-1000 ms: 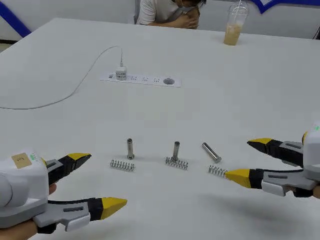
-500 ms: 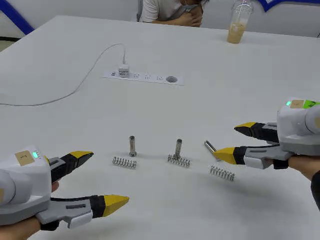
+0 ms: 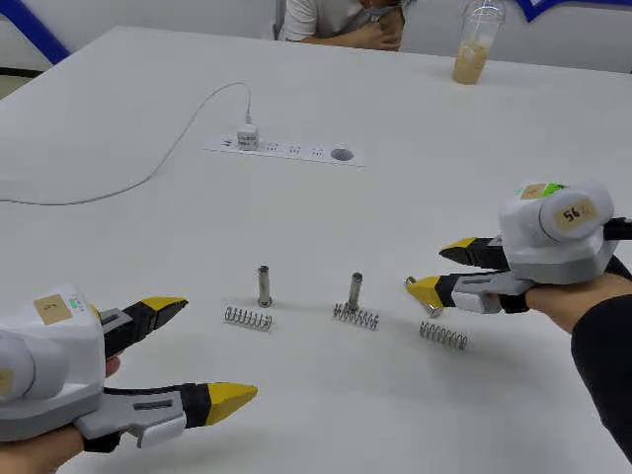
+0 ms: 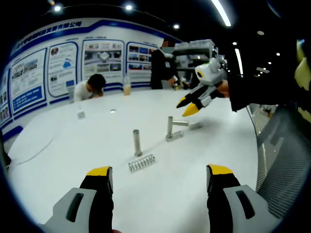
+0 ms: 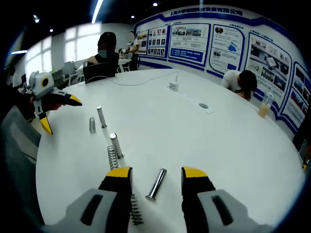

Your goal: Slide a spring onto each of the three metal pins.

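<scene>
Two metal pins stand upright on the white table, the left pin (image 3: 264, 285) and the middle pin (image 3: 355, 292). A third pin (image 3: 426, 300) lies flat, partly behind a jaw of my right gripper (image 3: 427, 270), which is open and straddles it (image 5: 156, 183). Three springs lie loose: left (image 3: 247, 318), middle (image 3: 355, 316), right (image 3: 443, 336). My left gripper (image 3: 219, 348) is open and empty near the table's front left, short of the left spring (image 4: 142, 163) and left pin (image 4: 137, 142).
A white power strip (image 3: 286, 151) with a charger and a cable trailing left lies mid-table. A plastic drink cup (image 3: 472, 44) stands at the far edge. A person (image 3: 341, 20) leans on the far side of the table.
My right gripper has moved left and forward, from beside the right spring to around the lying pin. The left gripper has barely moved. The camera has shifted a little.
</scene>
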A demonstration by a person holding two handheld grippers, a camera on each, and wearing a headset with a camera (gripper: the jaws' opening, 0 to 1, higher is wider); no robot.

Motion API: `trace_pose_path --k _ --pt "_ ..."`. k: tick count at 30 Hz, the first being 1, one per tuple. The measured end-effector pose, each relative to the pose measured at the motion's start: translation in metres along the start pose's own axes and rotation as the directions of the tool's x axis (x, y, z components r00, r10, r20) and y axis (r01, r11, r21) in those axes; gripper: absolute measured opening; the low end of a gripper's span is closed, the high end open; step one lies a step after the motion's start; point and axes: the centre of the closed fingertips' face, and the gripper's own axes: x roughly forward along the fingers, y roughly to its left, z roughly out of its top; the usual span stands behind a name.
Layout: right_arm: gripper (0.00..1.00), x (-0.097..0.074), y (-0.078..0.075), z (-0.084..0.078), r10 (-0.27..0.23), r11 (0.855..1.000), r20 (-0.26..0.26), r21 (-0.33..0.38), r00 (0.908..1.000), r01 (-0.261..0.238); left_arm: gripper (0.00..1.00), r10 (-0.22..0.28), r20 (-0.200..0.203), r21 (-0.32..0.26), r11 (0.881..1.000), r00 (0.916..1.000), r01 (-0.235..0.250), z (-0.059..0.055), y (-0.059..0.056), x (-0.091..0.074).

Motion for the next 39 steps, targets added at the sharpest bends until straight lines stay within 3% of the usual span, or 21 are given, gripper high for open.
trace_pose_path --k 14,39 --pt "0.28 0.021 -0.011 -0.013 -0.035 0.998 -0.098 0.049 0.9945 0.040 0.79 -0.002 -0.001 -0.004 1.000 1.0000 0.002 -0.001 -0.001 0.001" --pt "0.17 0.038 -0.011 -0.028 -0.045 0.988 -0.181 0.137 0.9825 0.070 0.78 0.007 -0.011 -0.008 1.000 0.9999 -0.007 -0.001 0.001 -0.001"
